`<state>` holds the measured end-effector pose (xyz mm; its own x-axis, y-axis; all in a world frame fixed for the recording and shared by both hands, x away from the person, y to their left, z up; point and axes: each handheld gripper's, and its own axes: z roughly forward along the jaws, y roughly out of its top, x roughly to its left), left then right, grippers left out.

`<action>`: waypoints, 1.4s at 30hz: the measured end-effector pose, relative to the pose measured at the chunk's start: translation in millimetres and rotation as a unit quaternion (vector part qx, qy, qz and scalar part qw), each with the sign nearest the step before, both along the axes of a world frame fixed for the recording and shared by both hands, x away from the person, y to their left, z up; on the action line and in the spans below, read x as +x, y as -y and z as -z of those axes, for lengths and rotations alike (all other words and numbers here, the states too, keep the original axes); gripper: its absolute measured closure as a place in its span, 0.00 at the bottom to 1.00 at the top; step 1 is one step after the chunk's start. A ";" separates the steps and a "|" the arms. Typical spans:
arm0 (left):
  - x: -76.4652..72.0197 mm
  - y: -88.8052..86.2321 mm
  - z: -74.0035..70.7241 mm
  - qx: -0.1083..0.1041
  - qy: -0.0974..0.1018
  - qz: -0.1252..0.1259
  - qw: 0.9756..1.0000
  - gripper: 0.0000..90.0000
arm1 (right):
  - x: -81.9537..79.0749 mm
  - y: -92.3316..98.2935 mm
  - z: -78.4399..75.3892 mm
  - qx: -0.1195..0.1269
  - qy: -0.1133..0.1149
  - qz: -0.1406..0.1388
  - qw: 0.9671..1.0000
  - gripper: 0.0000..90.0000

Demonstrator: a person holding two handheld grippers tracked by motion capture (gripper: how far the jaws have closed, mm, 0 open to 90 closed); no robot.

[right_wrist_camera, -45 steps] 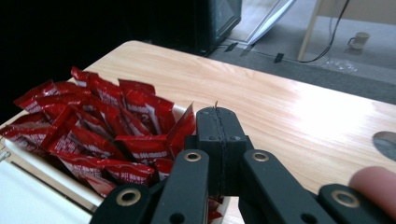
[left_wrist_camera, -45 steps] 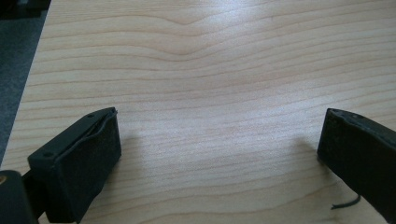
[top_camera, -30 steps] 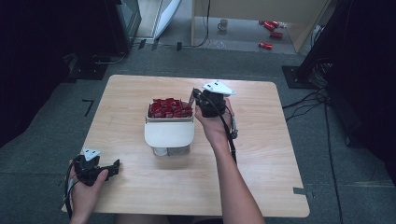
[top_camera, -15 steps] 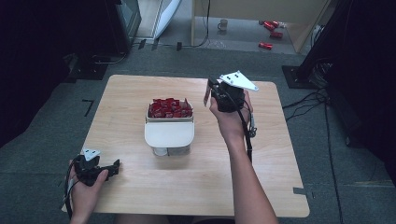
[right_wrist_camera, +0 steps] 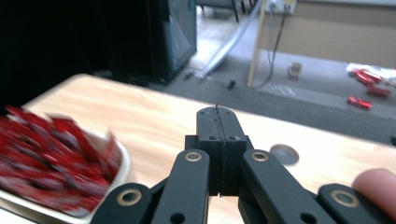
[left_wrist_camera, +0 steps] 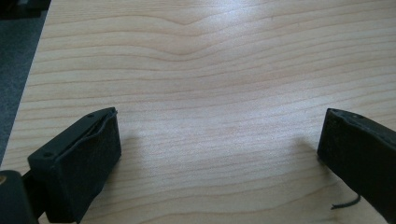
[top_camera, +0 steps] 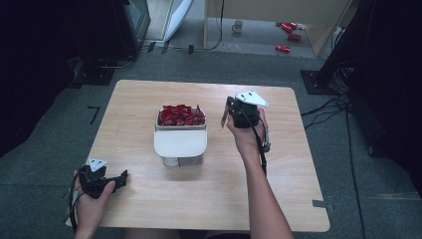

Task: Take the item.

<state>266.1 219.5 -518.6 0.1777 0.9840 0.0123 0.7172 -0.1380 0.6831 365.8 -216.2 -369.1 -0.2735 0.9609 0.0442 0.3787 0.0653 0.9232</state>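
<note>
A white container (top_camera: 180,143) stands mid-table, its far half heaped with red packets (top_camera: 180,115). To its right a hand holds my right gripper (top_camera: 225,113) above the wood, apart from the container, jaws pointing left toward it. In the right gripper view that gripper (right_wrist_camera: 219,117) is shut with nothing between its jaws, and the blurred red packets (right_wrist_camera: 46,149) lie at the left. My left gripper (top_camera: 121,178) rests in the other hand at the table's front left corner. Its jaws stand wide open over bare wood (left_wrist_camera: 219,140), nothing between them.
The wooden table (top_camera: 298,164) has bare surface to the right and in front of the container. Grey floor surrounds it, with red cans (top_camera: 289,36) and a mug (top_camera: 238,25) at the back and cables (top_camera: 343,104) on the right.
My right gripper has drawn away from the container's right edge, going right and then a little down and nearer. The left gripper has not moved.
</note>
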 end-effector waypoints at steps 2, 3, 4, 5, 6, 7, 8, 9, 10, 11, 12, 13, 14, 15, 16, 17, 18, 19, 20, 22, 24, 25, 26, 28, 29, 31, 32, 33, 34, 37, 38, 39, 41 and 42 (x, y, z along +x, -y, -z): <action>0.0 0.1 0.1 -0.001 0.000 0.000 1.000 0.00 | 2.7 2.9 14.4 0.009 -0.008 0.010 1.000 1.00; -0.2 0.1 0.1 -0.001 0.000 0.000 1.000 0.00 | 3.0 4.0 19.5 0.013 -0.011 0.015 1.000 1.00; -0.4 0.2 0.1 -0.001 0.000 0.001 1.000 0.00 | 3.0 5.3 25.9 0.015 -0.014 0.019 1.000 1.00; -0.4 0.2 0.1 -0.001 0.000 0.001 1.000 0.00 | 2.0 6.2 33.3 0.011 -0.017 0.022 1.000 1.00; -0.4 0.2 0.1 -0.001 0.000 0.001 1.000 0.00 | 0.1 6.3 37.9 0.005 -0.018 0.024 1.000 1.00; -0.4 0.3 0.1 -0.001 0.000 0.001 1.000 0.00 | -2.4 6.9 41.7 0.001 -0.017 0.026 1.000 1.00; -0.5 0.2 0.0 0.000 0.000 0.001 1.000 0.00 | -4.7 7.5 44.2 0.000 -0.015 0.027 1.000 1.00; -0.4 0.1 0.1 0.000 0.000 0.001 1.000 0.00 | -8.1 8.0 47.3 -0.001 -0.013 0.028 1.000 1.00; -0.4 0.4 0.2 -0.002 0.001 0.000 1.000 0.00 | -13.1 9.2 50.3 0.001 -0.005 0.028 1.000 1.00; -0.4 0.4 0.2 -0.001 0.001 0.000 1.000 0.00 | -17.3 9.8 52.0 0.004 0.000 0.029 1.000 1.00; -0.4 0.4 0.2 -0.001 0.001 0.000 1.000 0.00 | -21.9 9.9 53.6 0.006 0.004 0.030 1.000 1.00; -0.4 0.4 0.2 -0.002 0.001 0.000 1.000 0.00 | -27.1 9.5 55.2 0.005 0.007 0.030 1.000 1.00; -0.4 0.2 0.0 -0.001 0.000 0.001 1.000 0.00 | -31.5 8.5 56.8 0.003 0.011 0.031 0.999 1.00; -0.5 0.3 0.0 -0.001 0.000 0.001 1.000 0.00 | -38.9 6.3 59.7 -0.003 0.017 0.028 0.999 1.00; -0.4 0.3 0.1 -0.001 0.000 0.000 1.000 0.00 | -45.1 5.0 62.1 -0.010 0.021 0.026 0.999 1.00; -0.5 0.2 -0.1 -0.001 -0.001 0.001 1.000 0.00 | -49.6 4.2 63.9 -0.011 0.023 0.026 0.999 1.00; -0.5 0.2 -0.1 0.000 -0.001 0.002 1.000 0.00 | -56.3 3.5 66.5 -0.017 0.026 0.029 0.999 1.00; -0.5 0.2 -0.1 -0.001 -0.001 0.001 1.000 0.00 | -59.8 3.3 67.9 -0.019 0.025 0.031 0.999 1.00; -0.5 0.3 -0.1 -0.001 -0.001 0.001 1.000 0.00 | -64.6 3.6 70.9 -0.015 0.018 0.033 0.999 1.00; -0.8 0.4 -0.1 -0.001 -0.001 0.002 1.000 0.00 | -70.3 3.7 78.9 -0.012 0.005 0.033 0.999 1.00; -1.0 0.6 0.0 -0.001 0.000 0.002 1.000 0.00 | -73.4 4.2 88.2 -0.012 -0.009 0.032 0.999 1.00; -1.0 0.6 -0.1 -0.001 -0.001 0.003 1.000 0.00 | -74.0 5.1 92.3 -0.008 -0.017 0.033 0.999 1.00; -1.0 0.6 -0.1 -0.001 -0.001 0.003 1.000 0.00 | -74.3 5.9 95.2 -0.005 -0.021 0.035 0.999 1.00; -1.0 0.6 -0.1 -0.001 -0.001 0.003 1.000 0.00 | -74.6 7.1 103.4 0.003 -0.036 0.037 0.999 1.00; -1.0 0.6 -0.1 -0.001 -0.001 0.003 1.000 0.00 | -74.9 6.7 106.9 0.003 -0.044 0.037 0.998 1.00; -1.0 0.5 -0.1 -0.001 -0.001 0.003 1.000 0.00 | -75.5 5.8 112.8 0.001 -0.054 0.034 0.998 1.00; -1.0 0.5 -0.1 -0.001 -0.001 0.003 1.000 0.00 | -75.8 5.4 115.4 0.002 -0.060 0.033 0.998 1.00; -1.0 0.6 -0.1 -0.001 -0.001 0.003 1.000 0.00 | -75.9 5.3 117.4 0.003 -0.064 0.033 0.997 1.00; -1.0 0.5 -0.1 -0.001 -0.001 0.003 1.000 0.00 | -76.1 5.4 120.0 0.006 -0.070 0.034 0.997 1.00; -1.0 0.5 -0.1 -0.001 -0.001 0.003 1.000 0.00 | -76.2 5.8 125.5 0.014 -0.084 0.033 0.996 1.00; -1.0 0.5 -0.1 -0.001 -0.001 0.003 1.000 0.00 | -76.1 5.7 126.8 0.016 -0.089 0.030 0.995 1.00; -1.0 0.6 -0.1 -0.001 -0.001 0.003 1.000 0.00 | -75.8 5.4 127.9 0.015 -0.091 0.027 0.995 1.00; -1.0 0.5 -0.1 -0.001 -0.001 0.003 1.000 0.00 | -75.3 4.6 129.9 0.013 -0.097 0.023 0.995 1.00; -1.0 0.5 -0.1 -0.001 -0.001 0.003 1.000 0.00 | -74.8 4.2 131.6 0.013 -0.101 0.020 0.995 1.00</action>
<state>265.1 219.0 -518.5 0.1833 0.9830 0.0110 0.7177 -0.1415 0.6819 291.0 -220.3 -500.7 -0.2175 0.9687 0.1197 0.5582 0.0229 0.8294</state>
